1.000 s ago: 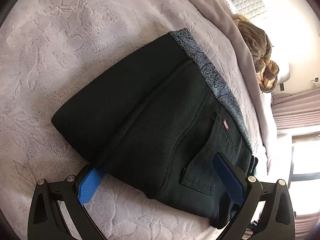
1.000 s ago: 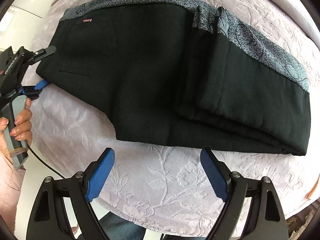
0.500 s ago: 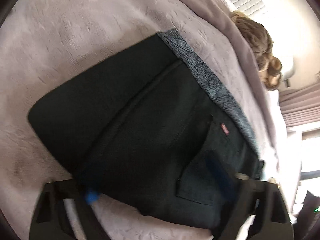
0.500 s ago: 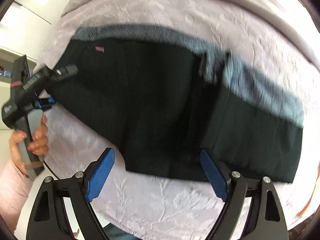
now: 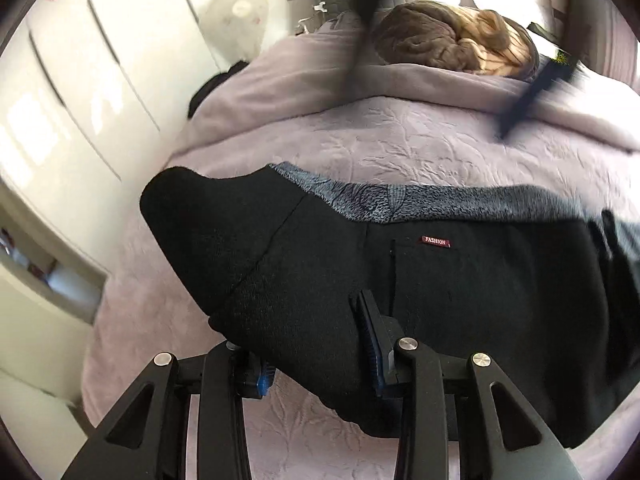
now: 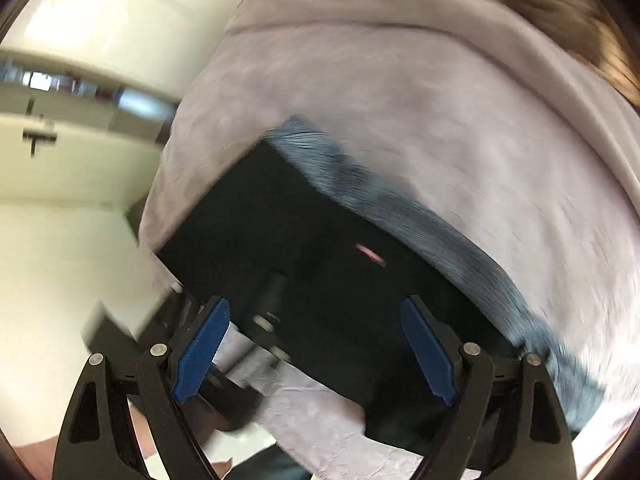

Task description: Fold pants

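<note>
Black pants (image 5: 460,300) with a grey patterned waistband (image 5: 400,204) and a red label (image 5: 436,241) lie folded on the lilac bed cover (image 5: 400,152). My left gripper (image 5: 316,356) has its jaws closing, and its blue pads pinch the near edge of the pants beside the back pocket. That edge is bunched and raised off the cover. In the right wrist view, my right gripper (image 6: 314,356) stands open just above the same end of the pants (image 6: 320,240), holding nothing. The left gripper (image 6: 272,312) shows there as a dark blur. The right gripper's blurred fingers (image 5: 528,92) cross the left wrist view.
A brown blanket (image 5: 448,40) is heaped at the head of the bed, beyond a folded lilac duvet (image 5: 320,80). White wardrobe doors (image 5: 80,80) stand to the left, past the bed's edge. Pale floor (image 6: 60,260) lies left of the bed.
My left gripper has gone from wide open to pinched on the pants' edge, rolling and rising with it. My right gripper swept left along the pants to the pocket end and stayed open.
</note>
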The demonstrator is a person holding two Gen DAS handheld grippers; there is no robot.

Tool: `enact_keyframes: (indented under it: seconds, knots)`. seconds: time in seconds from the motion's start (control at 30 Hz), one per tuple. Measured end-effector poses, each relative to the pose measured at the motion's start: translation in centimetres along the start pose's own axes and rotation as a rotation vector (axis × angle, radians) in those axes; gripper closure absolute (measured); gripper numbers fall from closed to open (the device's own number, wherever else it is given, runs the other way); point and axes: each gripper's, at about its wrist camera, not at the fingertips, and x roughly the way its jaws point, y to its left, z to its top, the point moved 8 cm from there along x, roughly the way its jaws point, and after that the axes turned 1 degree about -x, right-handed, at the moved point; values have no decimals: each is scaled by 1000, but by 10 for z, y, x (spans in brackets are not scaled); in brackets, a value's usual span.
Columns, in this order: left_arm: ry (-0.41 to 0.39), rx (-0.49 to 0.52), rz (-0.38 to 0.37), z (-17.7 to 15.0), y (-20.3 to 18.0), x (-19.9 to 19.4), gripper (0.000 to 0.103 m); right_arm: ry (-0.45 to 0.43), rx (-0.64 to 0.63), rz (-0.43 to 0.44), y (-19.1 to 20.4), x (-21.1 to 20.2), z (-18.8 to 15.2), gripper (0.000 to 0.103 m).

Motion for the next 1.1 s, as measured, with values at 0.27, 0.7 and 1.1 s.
enact_keyframes:
  seconds: [0.27,0.7,1.1]
  knots:
    - [14,-6,23,1,4,8,66,230,-163,-92,66,60,40,13]
    - [-79,119,27,20,-29,-40,66,145,-134,-16,44,32,15,87]
    - [-240,275,-161,63,-151,-159,65,-281,113,347,-68,-130,-110,86]
